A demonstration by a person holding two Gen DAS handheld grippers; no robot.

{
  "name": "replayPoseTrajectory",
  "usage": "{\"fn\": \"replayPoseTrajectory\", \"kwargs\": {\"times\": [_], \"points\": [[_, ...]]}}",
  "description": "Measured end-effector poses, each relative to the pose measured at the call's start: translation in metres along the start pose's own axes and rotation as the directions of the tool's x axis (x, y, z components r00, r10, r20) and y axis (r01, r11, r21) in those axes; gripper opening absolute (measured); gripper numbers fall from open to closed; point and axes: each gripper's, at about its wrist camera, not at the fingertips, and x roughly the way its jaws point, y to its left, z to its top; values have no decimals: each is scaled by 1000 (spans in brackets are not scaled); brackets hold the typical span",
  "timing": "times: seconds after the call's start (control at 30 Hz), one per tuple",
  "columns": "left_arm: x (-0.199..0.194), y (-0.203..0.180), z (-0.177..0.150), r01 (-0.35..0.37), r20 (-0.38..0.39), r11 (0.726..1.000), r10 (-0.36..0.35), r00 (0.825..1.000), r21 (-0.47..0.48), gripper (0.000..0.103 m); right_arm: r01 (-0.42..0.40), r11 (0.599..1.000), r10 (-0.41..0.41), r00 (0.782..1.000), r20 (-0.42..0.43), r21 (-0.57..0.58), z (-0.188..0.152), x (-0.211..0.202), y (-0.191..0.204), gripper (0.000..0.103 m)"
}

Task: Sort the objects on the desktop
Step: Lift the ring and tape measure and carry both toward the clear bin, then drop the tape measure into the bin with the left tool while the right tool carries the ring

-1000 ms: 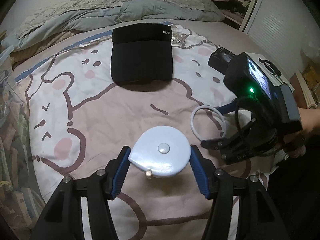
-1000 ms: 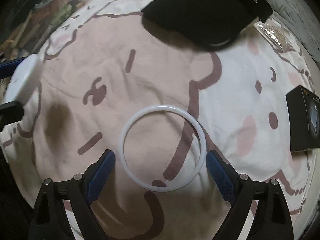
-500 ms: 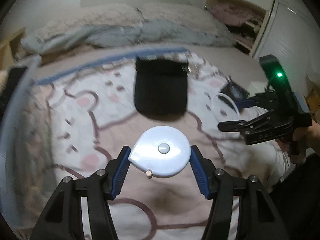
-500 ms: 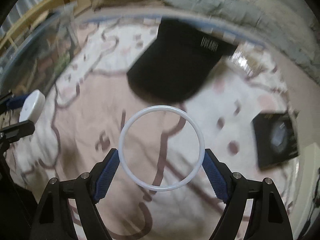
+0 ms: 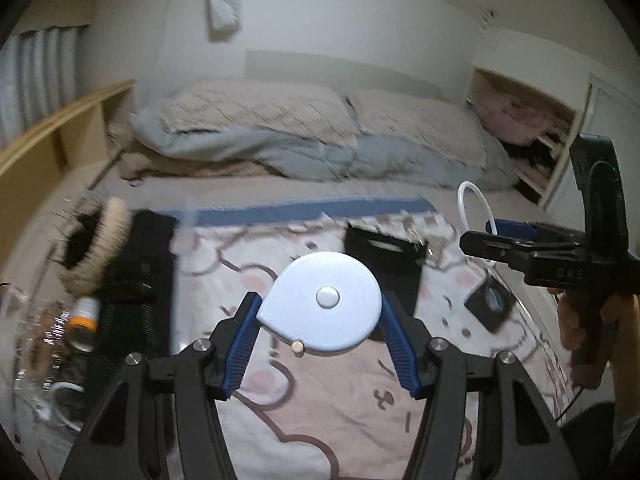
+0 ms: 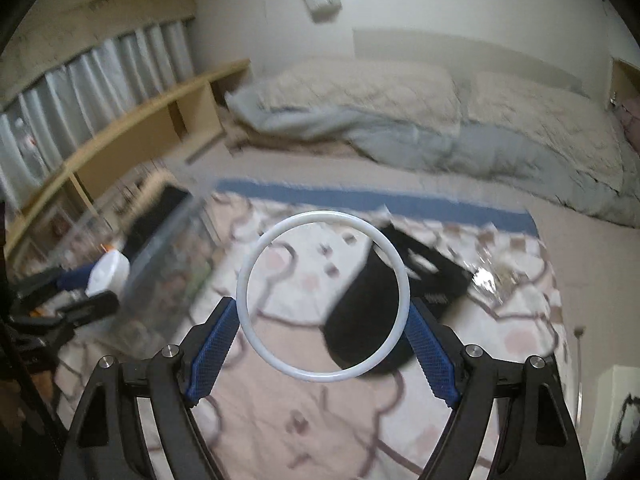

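My left gripper [image 5: 320, 316] is shut on a white teardrop-shaped tape measure [image 5: 324, 300] and holds it in the air above the bear-print blanket [image 5: 320, 408]. My right gripper [image 6: 322, 334] is shut on a thin white ring [image 6: 248, 272], also lifted; in the left wrist view the right gripper [image 5: 496, 236] shows at the right with the ring [image 5: 464, 200] edge-on. The left gripper [image 6: 76, 292] with the tape measure [image 6: 108, 272] shows at the left of the right wrist view.
A clear storage bin [image 6: 168, 264] holding a brush [image 5: 94, 248], a small bottle [image 5: 82, 320] and other items stands at the left. A black visor cap [image 6: 372, 312] and a small black box [image 5: 490, 302] lie on the blanket. Pillows and a grey duvet [image 5: 320, 148] lie beyond.
Both grippers have risen well off the blanket and tilted up, carrying the tape measure and the ring. The right gripper closed on the ring. The bin has come into view at the left.
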Motion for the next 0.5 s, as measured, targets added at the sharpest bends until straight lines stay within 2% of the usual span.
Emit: {"fn": "replayPoseTrajectory", "kwargs": {"times": [0.23,0.4,0.5], "points": [[-28,36,4,-134,69,989,138,988,-54,59,-105,994,104,992,72,10,31,-6,46,84],[-40,72,-2,-244,68,966,251,966,-90,59,-181,983,181,980,76,-16,41,-3,82,84],[-44,93,-5,-277,51,951,286,957,-134,59,-226,974,228,971,67,-29,45,2,99,84]]}}
